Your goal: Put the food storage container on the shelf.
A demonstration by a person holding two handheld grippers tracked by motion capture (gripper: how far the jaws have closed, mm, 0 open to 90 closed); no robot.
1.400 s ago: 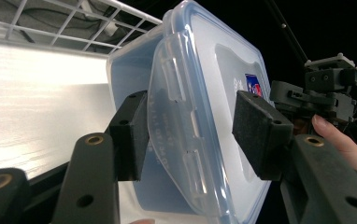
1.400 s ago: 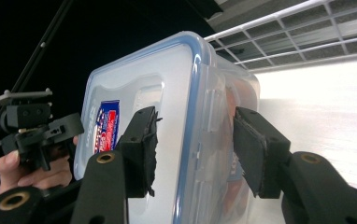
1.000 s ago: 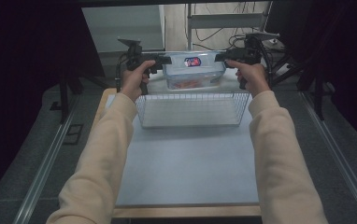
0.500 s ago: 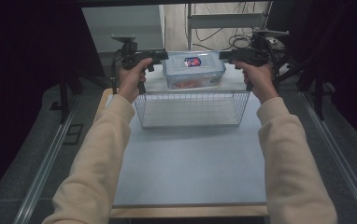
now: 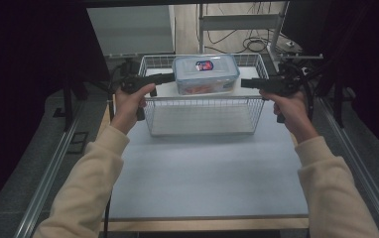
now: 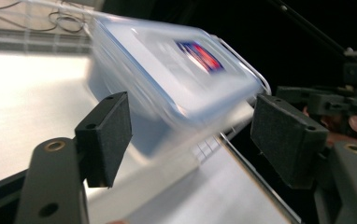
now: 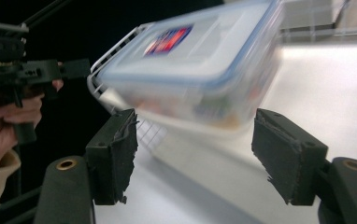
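Note:
A clear plastic container (image 5: 206, 74) with a blue-edged lid and a red-and-blue label sits at the far end of a white wire basket (image 5: 202, 100), its lid above the rim. Something reddish shows inside it. My left gripper (image 5: 171, 78) points at its left end, just short of it, and my right gripper (image 5: 243, 83) points at its right end. In the left gripper view the jaws (image 6: 193, 135) stand wide apart, with the blurred container (image 6: 167, 79) beyond them. The right gripper (image 7: 195, 149) is open too, and the container (image 7: 200, 70) lies past its pads.
The basket stands at the far end of a pale table top (image 5: 202, 168) with a wooden front edge. Metal rails run along both sides of the table. A shelf frame and cables lie on the floor beyond. The near half of the basket holds nothing.
Both hands have drawn back toward me and slightly apart, so the grippers sit lower beside the container. The container and the basket have stayed in place.

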